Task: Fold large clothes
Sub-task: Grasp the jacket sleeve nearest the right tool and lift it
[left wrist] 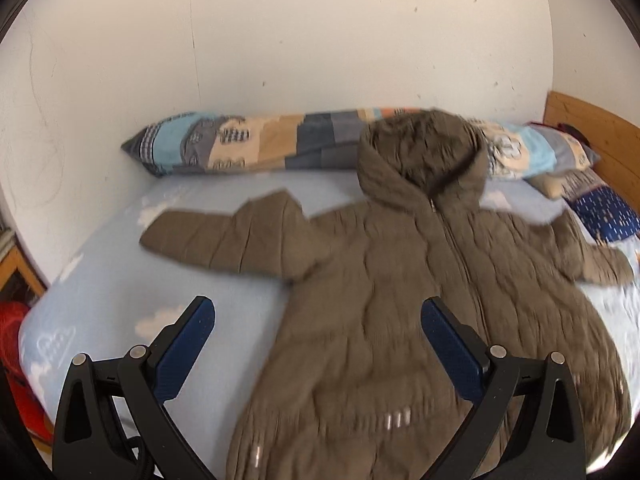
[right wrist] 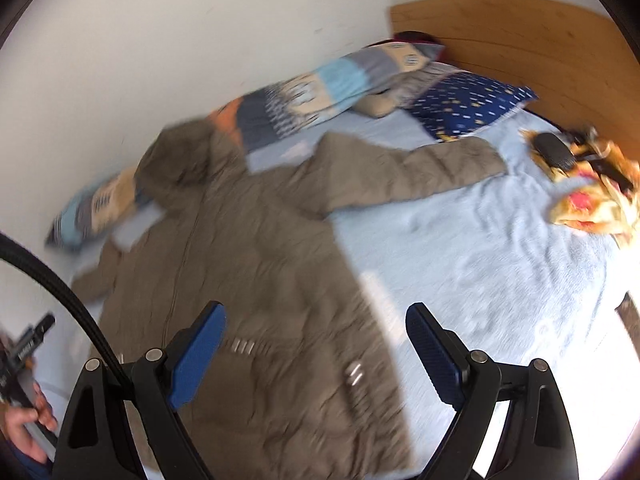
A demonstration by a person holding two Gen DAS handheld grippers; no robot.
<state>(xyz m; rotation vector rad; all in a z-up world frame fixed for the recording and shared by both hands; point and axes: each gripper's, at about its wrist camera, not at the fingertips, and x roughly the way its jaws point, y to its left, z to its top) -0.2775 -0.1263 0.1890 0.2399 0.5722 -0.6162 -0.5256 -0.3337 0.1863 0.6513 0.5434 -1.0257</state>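
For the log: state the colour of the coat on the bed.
Olive-brown coat, quilted; clearest in the left wrist view.

Lighting: bright, even daylight; overexposed glare at the right edge of the bedsheet (right wrist: 500, 264) in the right wrist view. Soft shadows. Motion blur smears the jacket (left wrist: 400, 304). Fisheye bending, dark vignetted corners.

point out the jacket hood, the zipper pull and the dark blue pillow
jacket hood (left wrist: 420, 148), left wrist view, top of hood
zipper pull (left wrist: 433, 205), left wrist view, metal tab
dark blue pillow (right wrist: 472, 104), right wrist view, middle of cover
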